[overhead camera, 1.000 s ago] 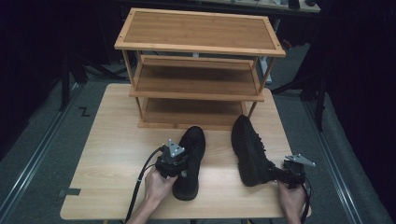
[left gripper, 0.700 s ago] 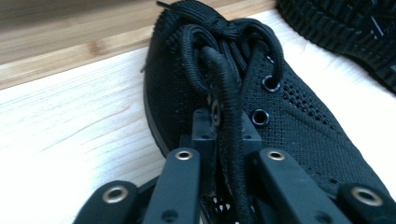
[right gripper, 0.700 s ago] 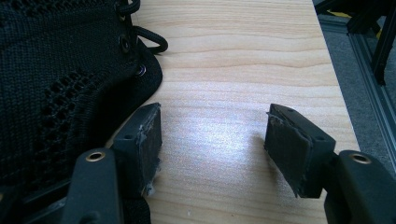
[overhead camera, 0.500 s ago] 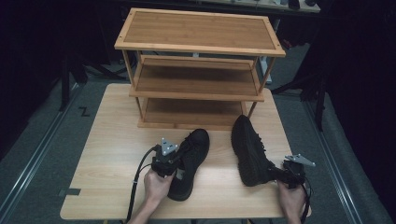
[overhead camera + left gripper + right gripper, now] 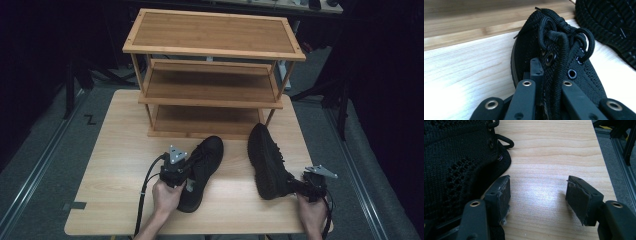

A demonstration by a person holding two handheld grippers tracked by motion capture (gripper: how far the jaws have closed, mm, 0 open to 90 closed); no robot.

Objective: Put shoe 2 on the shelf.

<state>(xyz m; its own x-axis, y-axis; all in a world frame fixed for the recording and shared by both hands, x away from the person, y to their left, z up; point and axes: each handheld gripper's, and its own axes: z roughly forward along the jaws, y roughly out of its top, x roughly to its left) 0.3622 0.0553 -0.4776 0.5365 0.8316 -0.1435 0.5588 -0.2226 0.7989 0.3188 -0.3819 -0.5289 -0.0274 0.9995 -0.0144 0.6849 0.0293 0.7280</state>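
A light wooden bench (image 5: 120, 150) carries a three-tier wooden shoe rack (image 5: 212, 75) at its 12 o'clock edge, all three shelves bare, its open front facing the person, which suggests the shoes are meant to go there. Two black knit lace-up shoes lie in front of it. The left shoe (image 5: 202, 170) sits near the bench's centre, toe angled toward 1 o'clock and just short of the rack's bottom shelf. The right shoe (image 5: 267, 160) lies toward 3 o'clock, tipped so its ribbed sole faces the other shoe, toe toward 12. The person's left hand (image 5: 165, 197) comes in from 6 o'clock holding the left gripper (image 5: 547, 85), whose jaws are clamped on the left shoe's laced upper, one jaw inside the opening and one outside, a hold that looks suited to lifting it. The right hand (image 5: 311, 212), near 4 o'clock, holds the right gripper (image 5: 537, 192) with jaws spread wide over bare wood just beside the right shoe's collar, gripping nothing.
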